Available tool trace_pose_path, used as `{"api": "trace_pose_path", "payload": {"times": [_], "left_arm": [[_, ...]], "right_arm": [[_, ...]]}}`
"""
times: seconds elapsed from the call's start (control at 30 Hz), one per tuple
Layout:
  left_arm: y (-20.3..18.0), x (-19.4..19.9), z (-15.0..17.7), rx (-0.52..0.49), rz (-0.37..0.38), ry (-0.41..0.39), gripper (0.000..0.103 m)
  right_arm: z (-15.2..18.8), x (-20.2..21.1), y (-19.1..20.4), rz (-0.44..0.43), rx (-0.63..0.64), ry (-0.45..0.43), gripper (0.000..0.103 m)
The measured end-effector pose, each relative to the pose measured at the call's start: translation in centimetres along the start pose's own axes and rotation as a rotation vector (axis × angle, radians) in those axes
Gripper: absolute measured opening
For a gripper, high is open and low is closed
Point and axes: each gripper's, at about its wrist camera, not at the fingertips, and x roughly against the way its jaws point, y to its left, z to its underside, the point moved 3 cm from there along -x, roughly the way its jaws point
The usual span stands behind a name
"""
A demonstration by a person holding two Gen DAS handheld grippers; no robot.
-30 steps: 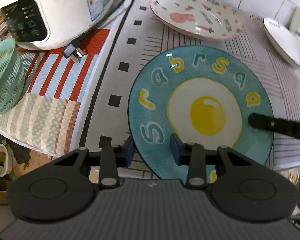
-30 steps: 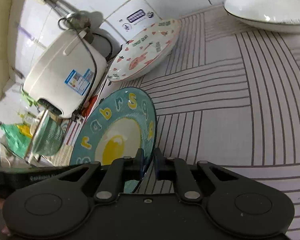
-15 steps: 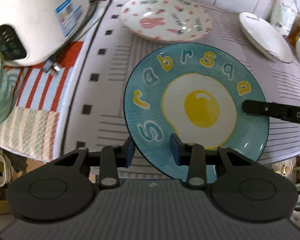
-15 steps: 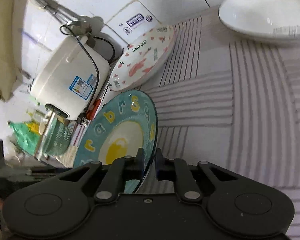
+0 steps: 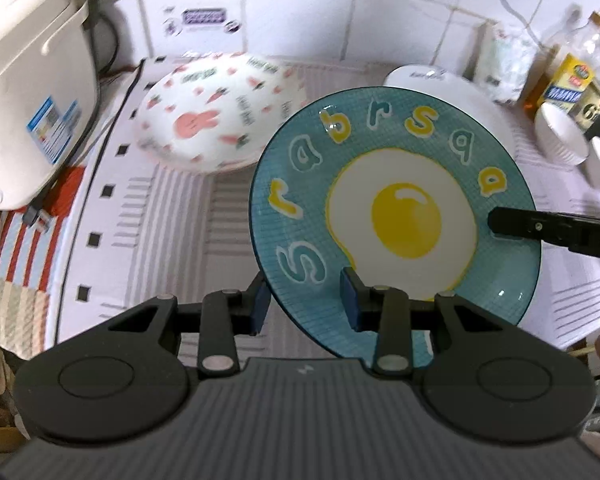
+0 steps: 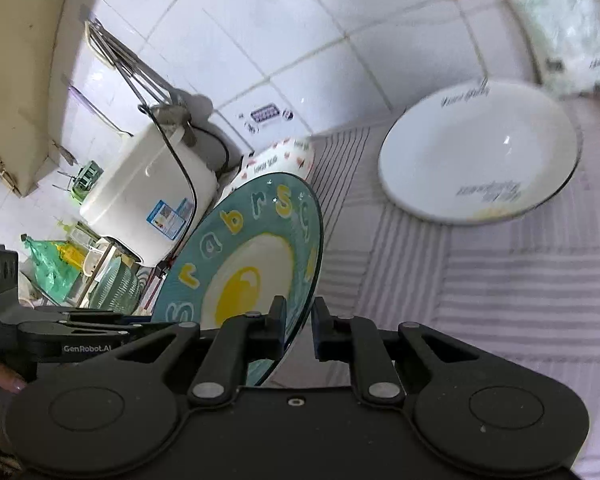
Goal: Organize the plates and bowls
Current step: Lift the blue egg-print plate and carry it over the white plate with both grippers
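A teal plate with a fried-egg picture is held up off the counter, tilted. My left gripper is shut on its near rim. My right gripper is shut on its right rim; one of its fingers shows at the plate's right edge in the left wrist view. The teal plate also shows in the right wrist view. A white plate with pink rabbit print lies behind it on the counter. A plain white plate lies further right.
A white rice cooker stands at the left with its cord. Small white bowls and bottles stand at the right by the tiled wall. A green basket sits beyond the counter's left edge.
Both grippers have lifted the teal plate off the counter and tilted it up. The view now reaches the back wall and the bottles.
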Motion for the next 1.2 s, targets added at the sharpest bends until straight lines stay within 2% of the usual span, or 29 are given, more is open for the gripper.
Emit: {"api": "trace_pose_path", "payload": {"times": [0.2,0.4,0.8,0.97,1.2], "left_arm": [[-4.0,0.2,-1.7,-0.005,0.006,-0.038,0.036],[-7.1,-0.3,-2.9,0.013,-0.023,-0.058,0.036],[-10.3,-3.7,-4.9,0.048,-0.022,-0.064,0.035],[-10.2,-6.6,-5.9,0.107,0.022,-0.034,0.035],[-10.0,-9.5,-7.5,0.128,0.022,-0.015,0.036]], "right_arm": [[-2.5,3.9,-2.3,0.0,0.047,-0.004,0.018],[-3.9,6.2,-4.8,0.002,0.071,0.005,0.019],[-5.9,7.0,-9.2,-0.014,0.02,0.034,0.02],[-7.0,6.6,-11.1,0.006,-0.038,0.012,0.019],[-8.0,4.8,-13.0,0.047,-0.06,0.044,0.019]]}}
